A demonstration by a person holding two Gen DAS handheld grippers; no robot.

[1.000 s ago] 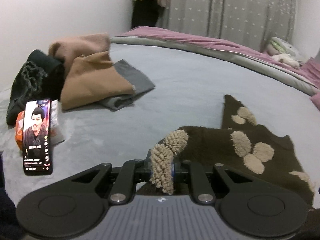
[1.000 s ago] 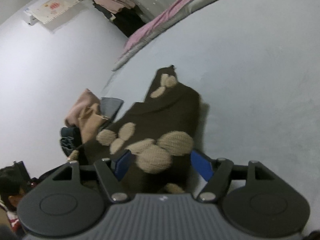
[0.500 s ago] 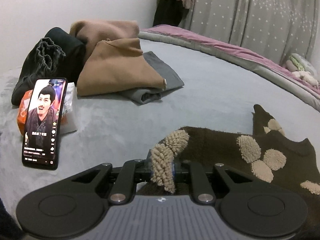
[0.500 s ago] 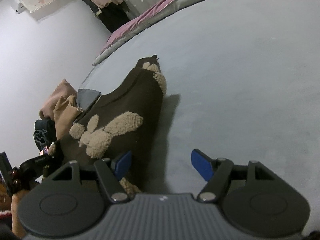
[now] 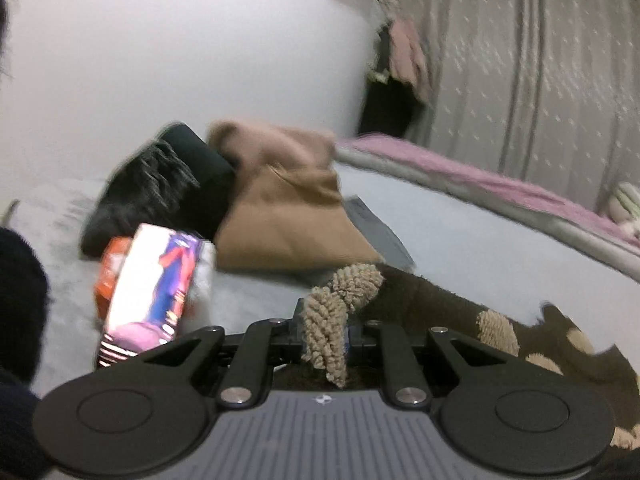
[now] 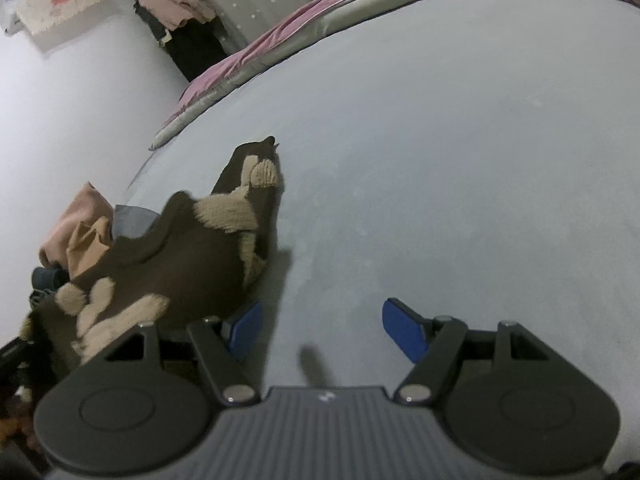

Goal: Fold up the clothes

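A dark brown fleecy garment (image 5: 460, 312) with tan fuzzy patches trails across the grey bed. My left gripper (image 5: 326, 330) is shut on a tan fuzzy edge of it, which bulges up between the jaws. In the right wrist view the same brown garment (image 6: 192, 256) hangs bunched and lifted at the left. My right gripper (image 6: 326, 330) stands open over bare grey bedding, its blue pads (image 6: 402, 330) spread wide with nothing between them; the left pad sits just beside the garment's lower edge.
A pile of clothes lies behind: a tan garment (image 5: 288, 216), a black one (image 5: 168, 184) and a grey one (image 5: 376, 228). A lit phone (image 5: 156, 284) leans on an orange packet (image 5: 110, 268). A pink-edged quilt (image 5: 480, 180) and curtains (image 5: 520, 60) border the bed (image 6: 460, 160).
My left gripper has lifted and swung toward the clothes pile, still gripping the garment. My right gripper stays open; the garment has slid out leftwards from between its pads and now hangs bunched.
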